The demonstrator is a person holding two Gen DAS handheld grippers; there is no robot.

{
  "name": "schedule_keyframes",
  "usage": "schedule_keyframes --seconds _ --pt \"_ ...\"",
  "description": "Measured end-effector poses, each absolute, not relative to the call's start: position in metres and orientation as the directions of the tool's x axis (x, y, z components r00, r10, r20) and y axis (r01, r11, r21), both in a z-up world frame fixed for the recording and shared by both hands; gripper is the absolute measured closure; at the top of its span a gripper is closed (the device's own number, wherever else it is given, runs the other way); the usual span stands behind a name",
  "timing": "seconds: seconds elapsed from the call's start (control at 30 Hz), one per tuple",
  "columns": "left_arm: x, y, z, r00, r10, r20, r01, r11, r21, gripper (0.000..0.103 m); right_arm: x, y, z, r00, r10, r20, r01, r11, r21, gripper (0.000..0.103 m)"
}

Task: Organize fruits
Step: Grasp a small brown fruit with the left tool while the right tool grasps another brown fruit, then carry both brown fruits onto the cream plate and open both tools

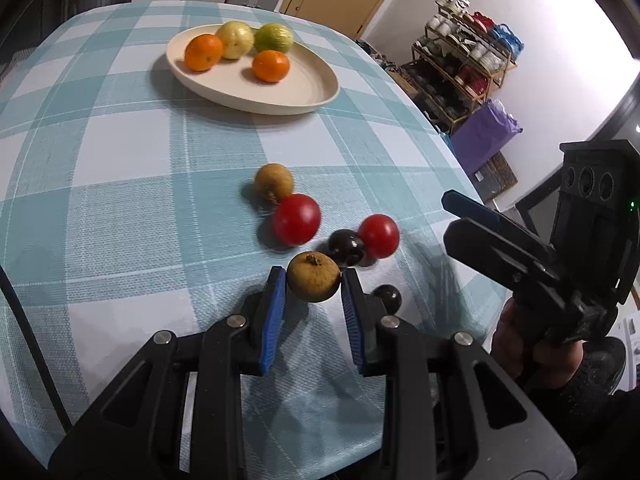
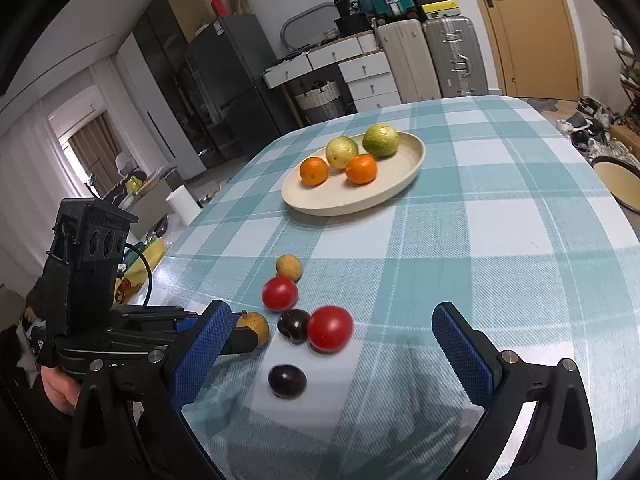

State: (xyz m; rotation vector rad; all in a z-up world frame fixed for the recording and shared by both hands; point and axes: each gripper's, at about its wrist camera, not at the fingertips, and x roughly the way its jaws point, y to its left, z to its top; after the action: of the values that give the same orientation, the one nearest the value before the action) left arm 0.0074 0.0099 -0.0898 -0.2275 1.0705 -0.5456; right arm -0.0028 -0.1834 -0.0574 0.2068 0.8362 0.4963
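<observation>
jaws pinch brown fruit (image 1: 313,282), dark fruit (image 1: 346,246) behind.

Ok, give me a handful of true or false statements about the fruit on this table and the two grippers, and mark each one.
1. The plate holds four fruits. True.
2. The left gripper is shut on a red tomato. False: its fingers press on a brown longan.
3. The right gripper is open and holds nothing. True.
4. Both oranges lie on the tablecloth. False: the two oranges sit on the plate.
5. Two red tomatoes lie on the tablecloth. True.
6. All the dark plums are on the plate. False: two dark plums lie on the tablecloth near the grippers.
</observation>
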Motion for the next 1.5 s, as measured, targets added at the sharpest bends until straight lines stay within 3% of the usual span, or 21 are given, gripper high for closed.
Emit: schedule_keyframes --seconds 0.43,0.57,1.0,1.07,1.2,1.33,1.5 --pt "0.019 0.044 -0.088 0.399 -0.515 -0.758 0.254 0.857 -0.448 0.078 0.028 -0.160 -0.066 0.508 0.523 -0.684 -0.352 0.851 0.388 0.003" --pt "0.022 0.056 -0.089 0.407 -0.518 -0.753 0.228 0.855 -0.465 0.078 0.040 -0.145 -0.071 0.478 0.522 -0.706 -0.367 0.849 0.379 0.021" --pt "0.032 0.076 -0.094 0.414 -0.521 -0.747 0.183 0.851 -0.492 0.078 0.067 -0.108 -0.084 0.408 0.516 -0.754 -0.403 0.842 0.359 0.036" --pt "0.034 0.077 -0.094 0.413 -0.521 -0.747 0.181 0.851 -0.494 0.078 0.071 -0.103 -0.087 0.389 0.512 -0.766 -0.409 0.841 0.355 0.048" --pt "0.037 0.077 -0.096 0.411 -0.520 -0.749 0.176 0.851 -0.495 0.078 0.074 -0.099 -0.090 0.378 0.508 -0.774 -0.415 0.840 0.348 0.055" --pt "0.041 0.077 -0.096 0.411 -0.517 -0.751 0.169 0.853 -0.494 0.078 0.077 -0.096 -0.093 0.365 0.504 -0.783 -0.416 0.840 0.347 0.077" --pt "0.047 0.077 -0.094 0.419 -0.508 -0.752 0.162 0.857 -0.489 0.078 0.079 -0.100 -0.094 0.362 0.518 -0.775 -0.409 0.835 0.367 0.078"
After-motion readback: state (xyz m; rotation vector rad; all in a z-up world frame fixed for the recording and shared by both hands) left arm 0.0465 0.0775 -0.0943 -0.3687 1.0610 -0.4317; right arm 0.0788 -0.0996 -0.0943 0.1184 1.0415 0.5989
